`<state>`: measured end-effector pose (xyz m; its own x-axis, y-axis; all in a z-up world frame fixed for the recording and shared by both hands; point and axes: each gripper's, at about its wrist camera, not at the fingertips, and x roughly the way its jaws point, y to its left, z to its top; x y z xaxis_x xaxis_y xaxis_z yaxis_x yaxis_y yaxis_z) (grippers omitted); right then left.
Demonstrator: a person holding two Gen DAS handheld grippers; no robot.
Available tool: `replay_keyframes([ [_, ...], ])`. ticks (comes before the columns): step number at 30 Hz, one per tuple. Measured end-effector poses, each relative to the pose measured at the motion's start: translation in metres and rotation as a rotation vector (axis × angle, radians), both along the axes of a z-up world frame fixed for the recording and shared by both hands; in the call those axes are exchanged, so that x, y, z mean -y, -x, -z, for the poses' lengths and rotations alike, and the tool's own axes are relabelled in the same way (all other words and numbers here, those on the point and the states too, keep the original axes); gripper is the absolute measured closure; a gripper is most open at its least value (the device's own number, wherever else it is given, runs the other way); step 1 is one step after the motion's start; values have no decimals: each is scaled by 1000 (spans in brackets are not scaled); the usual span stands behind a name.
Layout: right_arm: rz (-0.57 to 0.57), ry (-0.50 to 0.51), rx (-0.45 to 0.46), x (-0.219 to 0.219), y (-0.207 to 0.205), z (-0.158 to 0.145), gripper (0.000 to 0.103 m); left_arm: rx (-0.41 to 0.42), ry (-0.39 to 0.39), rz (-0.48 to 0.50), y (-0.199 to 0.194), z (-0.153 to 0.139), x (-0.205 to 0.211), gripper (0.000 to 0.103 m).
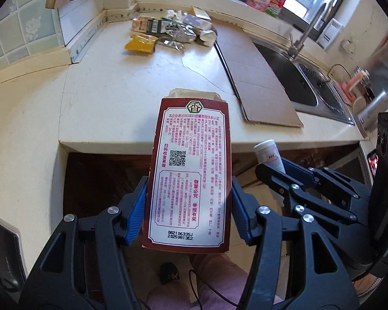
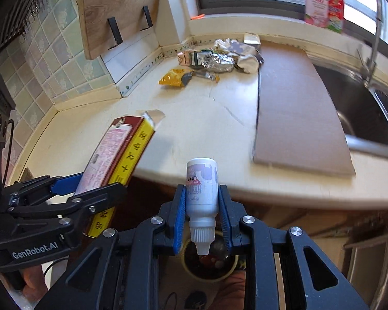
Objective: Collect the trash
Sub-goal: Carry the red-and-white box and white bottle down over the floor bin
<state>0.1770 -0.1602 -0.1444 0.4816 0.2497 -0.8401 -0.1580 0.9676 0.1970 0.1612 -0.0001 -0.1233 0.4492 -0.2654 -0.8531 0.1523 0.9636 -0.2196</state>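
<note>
I am seeing my left gripper showing black arms and blue ribbed pads, and the box between them is showing a dark red-brown border, a white panel of red print, a black QR square and a green emblem; its side is glowing yellow with black characters. My right gripper is wearing the same black and blue, around a white bottle with a pale purple and red label. The countertop is looking cream. The wrappers are shining silver, one yellow-orange. The cardboard sheet is looking plain brown, the wall tiles pale green with white flowers, the sink steel grey.
</note>
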Motion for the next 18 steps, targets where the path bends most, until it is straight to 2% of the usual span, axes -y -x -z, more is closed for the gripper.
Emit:
replay_keyframes([
  [8, 58, 9, -66, 20, 77, 13, 79, -61, 0, 74, 49, 22, 27, 48],
  [15, 54, -8, -136, 37, 93, 39, 79, -130, -20, 36, 63, 52, 33, 48],
  [18, 44, -21, -176, 40, 94, 62, 79, -180, -56, 25, 66, 80, 39, 48],
])
